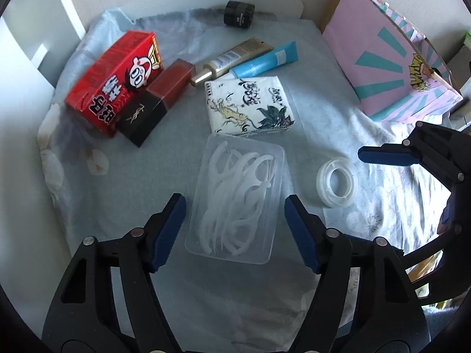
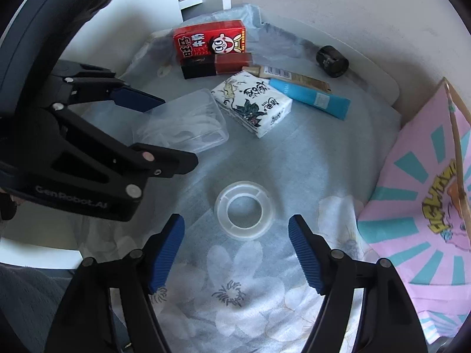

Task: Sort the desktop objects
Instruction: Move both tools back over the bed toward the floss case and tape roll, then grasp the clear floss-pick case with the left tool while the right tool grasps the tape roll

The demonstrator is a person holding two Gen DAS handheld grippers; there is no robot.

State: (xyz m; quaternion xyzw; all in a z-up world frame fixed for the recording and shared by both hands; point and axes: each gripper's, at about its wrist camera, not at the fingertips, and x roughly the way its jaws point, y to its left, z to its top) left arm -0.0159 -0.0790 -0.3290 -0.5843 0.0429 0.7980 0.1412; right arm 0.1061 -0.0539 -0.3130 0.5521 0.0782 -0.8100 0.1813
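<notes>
Clear floss box [image 1: 237, 203] x1, tape roll [image 2: 245, 210] x1, tubes x2, tissue pack [image 1: 250, 104] x1.

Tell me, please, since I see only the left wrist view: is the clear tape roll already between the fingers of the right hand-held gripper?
Observer: Not yet. In the right wrist view the clear tape roll lies just ahead of the right hand-held gripper, whose jaws stand open.
Operator: Does any pad touch the roll?
Observer: No. The flowered cloth shows between the roll and both blue pads.
Operator: How low is my left one?
Observer: Seen from the side, the left hand-held gripper has its far pad down at the rim of the clear floss pick box. I cannot tell whether they touch.
</notes>
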